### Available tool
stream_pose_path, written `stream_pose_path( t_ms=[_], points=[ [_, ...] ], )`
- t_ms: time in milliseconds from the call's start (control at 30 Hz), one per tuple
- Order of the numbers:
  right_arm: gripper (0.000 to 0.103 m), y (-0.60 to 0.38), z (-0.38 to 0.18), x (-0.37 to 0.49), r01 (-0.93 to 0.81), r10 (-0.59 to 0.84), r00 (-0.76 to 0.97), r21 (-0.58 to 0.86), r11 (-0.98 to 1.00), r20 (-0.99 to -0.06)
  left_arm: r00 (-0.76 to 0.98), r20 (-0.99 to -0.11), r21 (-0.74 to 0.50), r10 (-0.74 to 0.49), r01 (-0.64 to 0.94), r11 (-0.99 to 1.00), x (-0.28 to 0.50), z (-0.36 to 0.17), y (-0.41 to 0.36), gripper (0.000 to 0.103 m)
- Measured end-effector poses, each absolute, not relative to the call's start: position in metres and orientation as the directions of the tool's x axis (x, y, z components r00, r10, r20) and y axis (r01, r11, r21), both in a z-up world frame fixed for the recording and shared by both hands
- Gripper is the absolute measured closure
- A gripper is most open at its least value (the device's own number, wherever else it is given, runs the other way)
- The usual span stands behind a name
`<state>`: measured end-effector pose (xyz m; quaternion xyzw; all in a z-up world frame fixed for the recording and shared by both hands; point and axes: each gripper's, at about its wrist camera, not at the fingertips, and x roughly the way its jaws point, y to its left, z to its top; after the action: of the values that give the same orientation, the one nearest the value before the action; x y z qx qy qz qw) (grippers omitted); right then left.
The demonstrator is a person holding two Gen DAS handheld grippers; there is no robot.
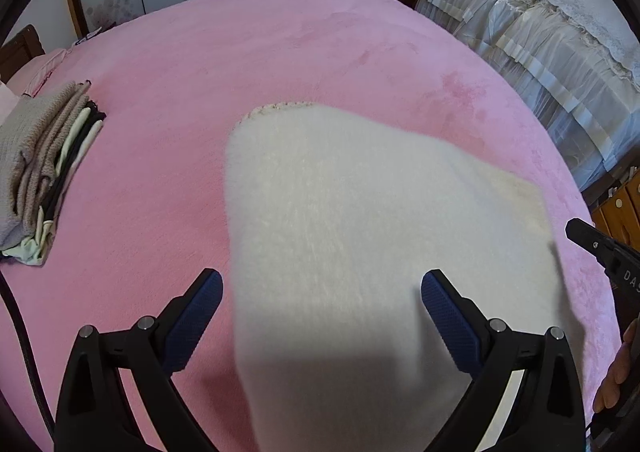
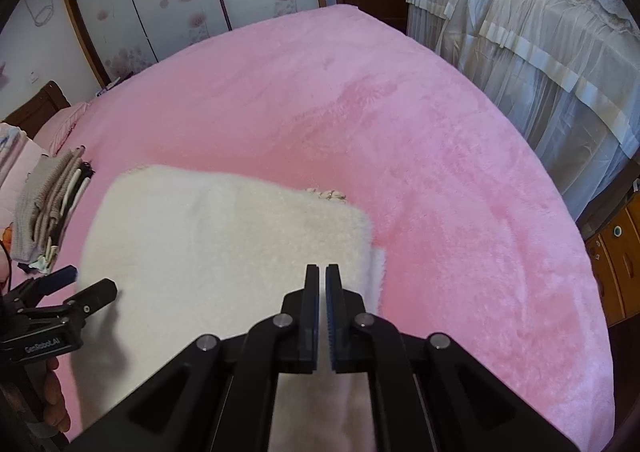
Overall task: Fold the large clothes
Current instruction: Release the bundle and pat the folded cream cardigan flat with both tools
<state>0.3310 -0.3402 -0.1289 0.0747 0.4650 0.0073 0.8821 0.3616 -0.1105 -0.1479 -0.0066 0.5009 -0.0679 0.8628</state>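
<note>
White fluffy garment (image 1: 360, 244) lies partly folded on the pink bed (image 1: 280, 52), near the front edge.

The bed is covered by a pink plush blanket, and a pile of folded clothes (image 1: 44, 164) sits well apart at its left side. The garment shows a rounded fold at the far end, with a knitted trim peeking out. The left tongs (image 1: 322, 300) are spread wide and hover over the garment's left part, pinching nothing. The right tongs (image 2: 322, 284) are pressed together at the garment's right edge; I cannot tell whether any cloth is between them. I think the risk is that the thick, slippery pile slides when one edge is lifted, so the layers shift and the fold becomes uneven. A pinch on only the top layer would cause the same.
</note>
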Motion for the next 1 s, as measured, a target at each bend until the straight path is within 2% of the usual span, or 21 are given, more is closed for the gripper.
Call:
stream_pose_path(
  t_ms=[233,433,700,767,867,967,1000],
  points=[
    [0.099,-0.341,-0.077,0.29,0.046,0.136,0.595,0.203,0.978,-0.792,0.543,-0.828,-0.068,-0.137,0.144,0.987,0.317,-0.086,-0.111,0.004],
    [0.084,-0.336,-0.037,0.25,0.029,0.123,0.625,0.18,0.983,-0.771,0.591,-0.792,-0.077,-0.152,0.15,0.986,0.271,-0.028,-0.108,0.004],
    [0.046,-0.327,0.006,0.205,-0.018,0.129,0.665,0.157,0.987,-0.736,0.634,-0.757,-0.073,-0.155,0.155,0.985,0.225,0.026,-0.106,0.003],
    [0.04,-0.326,0.012,0.199,-0.033,0.139,0.668,0.158,0.987,-0.731,0.63,-0.761,-0.078,-0.155,0.147,0.986,0.219,0.032,-0.106,0.003],
    [0.037,-0.323,0.015,0.195,-0.052,0.138,0.666,0.139,0.989,-0.733,0.601,-0.783,-0.09,-0.16,0.145,0.985,0.217,0.03,-0.105,0.003],
    [0.027,-0.323,0.009,0.198,-0.056,0.141,0.635,0.137,0.989,-0.76,0.558,-0.816,-0.09,-0.155,0.142,0.986,0.221,0.021,-0.107,0.003],
    [0.027,-0.323,0.007,0.2,-0.068,0.161,0.621,0.152,0.986,-0.767,0.543,-0.826,-0.086,-0.151,0.143,0.986,0.223,0.017,-0.107,0.003]
  ],
)
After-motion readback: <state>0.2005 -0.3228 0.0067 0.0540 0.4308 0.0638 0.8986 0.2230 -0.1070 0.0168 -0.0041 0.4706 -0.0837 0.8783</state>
